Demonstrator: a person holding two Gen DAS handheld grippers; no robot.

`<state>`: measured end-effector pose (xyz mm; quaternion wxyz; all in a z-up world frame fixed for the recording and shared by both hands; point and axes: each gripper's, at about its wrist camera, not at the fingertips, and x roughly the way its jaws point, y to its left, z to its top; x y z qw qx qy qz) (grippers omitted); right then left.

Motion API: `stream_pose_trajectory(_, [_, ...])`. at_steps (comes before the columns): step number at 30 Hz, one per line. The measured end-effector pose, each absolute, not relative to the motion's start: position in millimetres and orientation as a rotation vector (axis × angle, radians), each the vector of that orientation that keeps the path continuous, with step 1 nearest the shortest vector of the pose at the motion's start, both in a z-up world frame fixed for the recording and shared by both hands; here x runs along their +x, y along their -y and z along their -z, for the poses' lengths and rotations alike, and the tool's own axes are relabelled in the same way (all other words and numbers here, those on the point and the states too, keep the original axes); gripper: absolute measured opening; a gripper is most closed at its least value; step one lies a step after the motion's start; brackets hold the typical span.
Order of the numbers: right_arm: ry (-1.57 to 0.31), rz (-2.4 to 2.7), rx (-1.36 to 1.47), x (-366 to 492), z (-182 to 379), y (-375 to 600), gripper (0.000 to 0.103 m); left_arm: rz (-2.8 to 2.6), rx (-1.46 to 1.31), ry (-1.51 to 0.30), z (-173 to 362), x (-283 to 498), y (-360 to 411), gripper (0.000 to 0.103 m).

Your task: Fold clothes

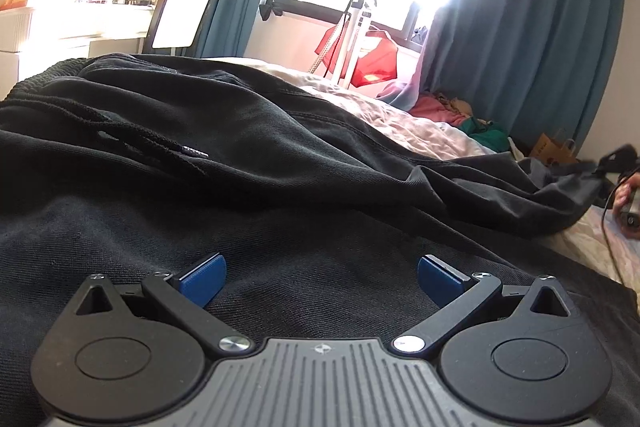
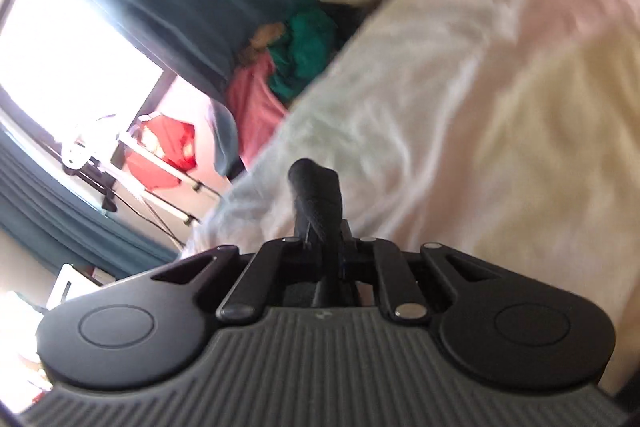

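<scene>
Black trousers [image 1: 224, 131] with a drawstring waistband lie spread across the bed, filling most of the left wrist view. My left gripper [image 1: 322, 277] is open, its blue pads [image 1: 202, 277] resting low over the black cloth with nothing between them. My right gripper [image 2: 320, 235] is shut on a fold of the black trousers [image 2: 316, 195], which sticks up between the fingers above the pale bedcover [image 2: 480, 107]. In the left wrist view the right gripper [image 1: 618, 157] shows at the far right edge, holding a trouser leg end.
A pale bedcover [image 1: 400, 123] shows beyond the trousers. Pink and green clothes [image 1: 460, 115] are piled by the teal curtains [image 1: 520, 39]. A drying rack with a red garment [image 1: 360, 55] stands under the window. A white dresser [image 1: 72, 23] is at the left.
</scene>
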<state>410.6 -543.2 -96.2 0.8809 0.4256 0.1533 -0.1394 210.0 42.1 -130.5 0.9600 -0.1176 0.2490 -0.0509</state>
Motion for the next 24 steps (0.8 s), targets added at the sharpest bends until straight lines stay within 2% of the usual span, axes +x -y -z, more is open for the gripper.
stream_pose_trajectory(2, [-0.184,0.286,0.819,398,64,558,0.010,0.100,-0.221,-0.503,129,210,-38,0.103])
stream_pose_trajectory(4, [-0.142,0.329,0.739,381,58,573,0.010,0.097,-0.206,-0.502,129,210,-35,0.103])
stream_pose_trajectory(7, [-0.225,0.401,0.730,357,96,590,0.010,0.094,-0.191,-0.502,129,211,-31,0.103])
stream_pose_trajectory(14, [-0.346,0.492,0.901,300,181,601,0.009,0.097,-0.182,-0.490,126,207,-31,0.103])
stream_pose_trajectory(22, [-0.418,0.519,0.799,276,168,579,0.010,0.114,-0.072,-0.413,107,187,-21,0.103])
stream_pose_trajectory(24, [-0.456,0.519,0.757,269,164,571,0.014,0.124,-0.049,-0.377,95,174,-18,0.103])
